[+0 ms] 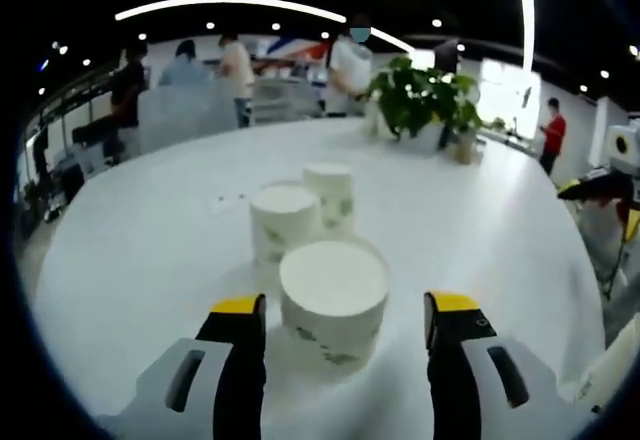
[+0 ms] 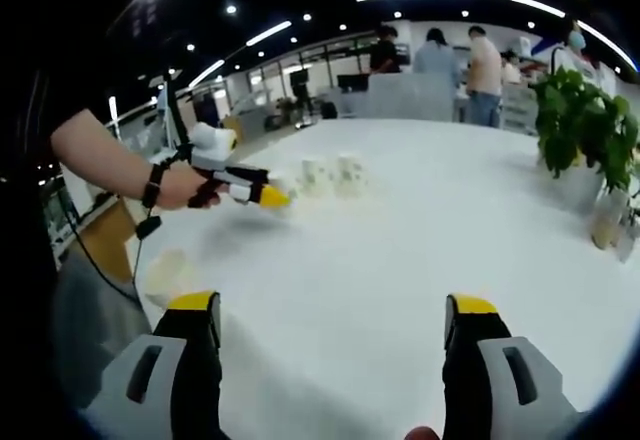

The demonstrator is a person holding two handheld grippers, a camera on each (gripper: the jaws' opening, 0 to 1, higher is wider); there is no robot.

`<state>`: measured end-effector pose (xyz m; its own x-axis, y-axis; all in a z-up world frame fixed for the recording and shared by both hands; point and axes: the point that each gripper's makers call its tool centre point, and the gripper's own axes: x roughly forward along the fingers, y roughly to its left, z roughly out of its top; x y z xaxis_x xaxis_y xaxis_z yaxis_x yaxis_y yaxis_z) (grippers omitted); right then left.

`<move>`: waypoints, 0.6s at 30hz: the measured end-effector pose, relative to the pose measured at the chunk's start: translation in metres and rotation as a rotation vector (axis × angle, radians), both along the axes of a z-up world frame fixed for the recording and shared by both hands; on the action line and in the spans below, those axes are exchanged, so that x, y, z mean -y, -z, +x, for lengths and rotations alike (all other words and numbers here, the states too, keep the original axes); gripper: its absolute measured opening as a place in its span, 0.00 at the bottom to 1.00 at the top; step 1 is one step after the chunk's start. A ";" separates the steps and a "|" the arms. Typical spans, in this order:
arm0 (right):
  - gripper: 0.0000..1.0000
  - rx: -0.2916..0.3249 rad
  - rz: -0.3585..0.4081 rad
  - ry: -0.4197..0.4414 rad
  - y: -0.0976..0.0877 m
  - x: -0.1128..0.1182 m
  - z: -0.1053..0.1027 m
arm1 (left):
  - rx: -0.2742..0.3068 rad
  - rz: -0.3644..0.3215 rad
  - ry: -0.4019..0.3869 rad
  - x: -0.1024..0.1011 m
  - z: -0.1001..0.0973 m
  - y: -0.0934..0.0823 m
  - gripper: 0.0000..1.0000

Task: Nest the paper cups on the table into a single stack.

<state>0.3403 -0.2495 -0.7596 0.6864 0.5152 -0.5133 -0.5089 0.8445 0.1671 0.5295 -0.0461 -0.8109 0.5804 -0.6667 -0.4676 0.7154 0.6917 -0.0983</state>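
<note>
A: Where are the paper cups right now?

B: Three of them stand rim-down on the white counter (image 1: 480, 220), close together. The nearest cup (image 1: 333, 298) sits between the jaws of the left tool (image 1: 345, 320); the middle cup (image 1: 283, 222) is just behind it, touching or nearly so, and the far cup (image 1: 329, 197) stands just beside that one.

A: Has the left tool got hold of the near one?

B: No. Its jaws are spread wide, one on each side of the cup, with a clear gap on both sides. I'd judge it is lined up that way so that closing would catch the cup around its wall.

A: And the right tool (image 2: 330, 320)?

B: Also wide open and holding nothing, with only bare counter between its jaws. It hangs well apart from the cups, which show small and blurred across the counter (image 2: 330, 175). From there you can see the person's hand (image 2: 185, 188) carrying the left tool (image 2: 262, 196) towards them.

A: Why is the right one held back?

B: My guess is to leave the left side room to work. None of the cups is nested yet, so the stack is not begun.

A: Anything else on the counter?

B: A potted plant (image 1: 425, 100) at the far edge, well away from the cups. People stand beyond the counter.
</note>
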 end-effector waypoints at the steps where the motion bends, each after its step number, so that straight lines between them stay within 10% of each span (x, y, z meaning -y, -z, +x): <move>1: 0.91 -0.001 -0.002 0.000 0.000 0.000 0.000 | 0.003 -0.001 0.002 0.000 0.000 0.000 0.60; 18: 0.90 -0.013 -0.002 0.008 0.002 0.005 -0.001 | 0.001 0.001 0.005 0.002 0.006 0.002 0.41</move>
